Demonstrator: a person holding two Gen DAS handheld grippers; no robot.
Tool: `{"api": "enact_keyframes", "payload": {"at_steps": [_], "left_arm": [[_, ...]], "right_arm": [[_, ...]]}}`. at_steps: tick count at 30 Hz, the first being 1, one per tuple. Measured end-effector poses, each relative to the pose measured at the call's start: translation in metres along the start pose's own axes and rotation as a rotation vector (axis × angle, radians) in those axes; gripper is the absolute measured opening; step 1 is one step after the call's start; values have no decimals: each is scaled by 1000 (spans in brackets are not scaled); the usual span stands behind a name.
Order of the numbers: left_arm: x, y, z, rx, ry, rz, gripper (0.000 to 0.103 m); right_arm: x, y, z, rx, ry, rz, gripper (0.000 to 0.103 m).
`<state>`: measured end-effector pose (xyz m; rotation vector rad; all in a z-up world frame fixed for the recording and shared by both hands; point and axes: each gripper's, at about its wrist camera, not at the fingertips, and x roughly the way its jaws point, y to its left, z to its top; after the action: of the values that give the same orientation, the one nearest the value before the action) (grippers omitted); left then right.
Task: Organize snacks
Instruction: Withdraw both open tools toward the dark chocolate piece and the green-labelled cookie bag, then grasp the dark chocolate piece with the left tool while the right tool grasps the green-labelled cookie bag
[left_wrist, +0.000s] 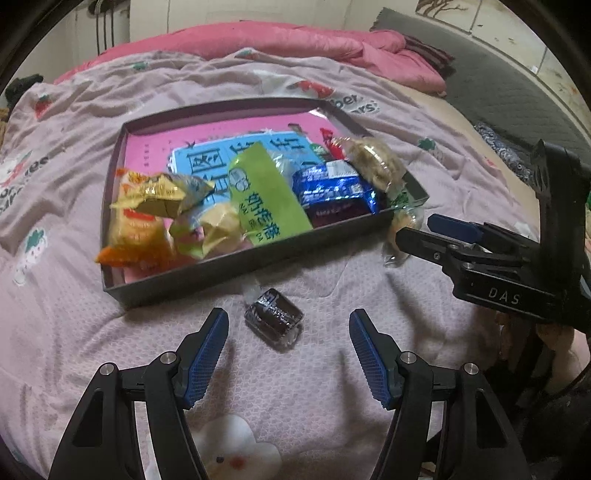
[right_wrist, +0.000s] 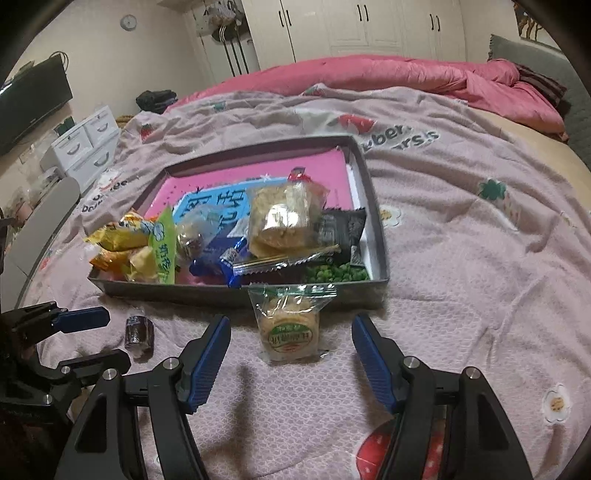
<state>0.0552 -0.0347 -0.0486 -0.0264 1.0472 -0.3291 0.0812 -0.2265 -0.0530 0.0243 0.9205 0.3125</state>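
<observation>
Both grippers gaping, empty: left gripper (left_wrist: 288, 354) over dark foil-wrapped roll (left_wrist: 273, 323), right gripper (right_wrist: 290, 356) over clear-bagged pale cracker (right_wrist: 290, 326) (both on bed, just outside grey tray (right_wrist: 376, 221)); descend straddling, then close.

In the left wrist view, the right gripper (left_wrist: 413, 230) covers most of a clear-wrapped snack (left_wrist: 400, 236) beside the tray's (left_wrist: 192, 291) near right corner; packet lettering blurs unreadably.
</observation>
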Motion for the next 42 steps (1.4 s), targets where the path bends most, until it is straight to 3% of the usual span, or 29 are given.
{"api": "enact_keyframes", "payload": {"at_steps": [6, 15, 19, 21, 22, 30, 36, 42], "left_arm": [[11, 6, 0, -25, 22, -5, 70], [26, 10, 1, -41, 39, -3, 70], [29, 9, 3, -41, 20, -12, 69], [31, 7, 4, -28, 17, -2, 46], [32, 6, 5, -21, 18, 8, 41], [21, 4, 7, -13, -11, -27, 40], [-5, 1, 13, -12, -82, -56, 40], [-27, 11, 24, -31, -162, -37, 40]], "right_arm": [[10, 6, 1, -36, 3, 16, 66], [22, 2, 4, -40, 25, 31, 35], [17, 2, 5, -40, 15, 55, 35], [14, 4, 4, -47, 14, 63, 35], [13, 5, 4, -49, 13, 68, 35], [-4, 11, 5, -54, -30, 124, 35], [-19, 17, 10, -69, -95, 165, 35], [-30, 20, 17, -87, -153, 187, 35]]}}
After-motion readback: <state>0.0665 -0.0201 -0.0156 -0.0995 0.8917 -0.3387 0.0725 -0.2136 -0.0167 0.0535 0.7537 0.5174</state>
